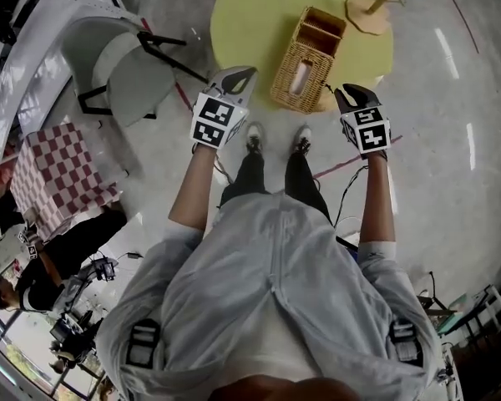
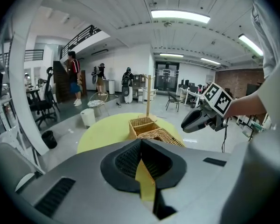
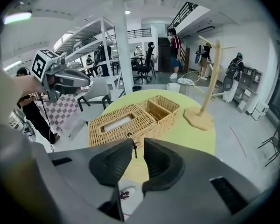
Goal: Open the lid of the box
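Note:
A wicker box (image 1: 307,55) lies on the round yellow table (image 1: 250,15). Its lid (image 3: 119,121), with a narrow slot in it, lies flat, and a small latch (image 3: 129,137) hangs at its near edge. The far compartment (image 3: 162,107) has no cover. My left gripper (image 1: 242,74) hovers just left of the box's near end, its jaws touching at the tips with nothing between them. My right gripper (image 1: 346,95) hovers just right of that end, its jaws a narrow gap apart. The latch shows through this gap in the right gripper view, farther off and untouched.
A wooden stand (image 1: 367,11) with a flat base sits on the table beyond the box. To the left are a grey chair (image 1: 125,65) and a table with a checkered cloth (image 1: 54,170), with a seated person beside it. My shoes (image 1: 255,136) are near the table's edge.

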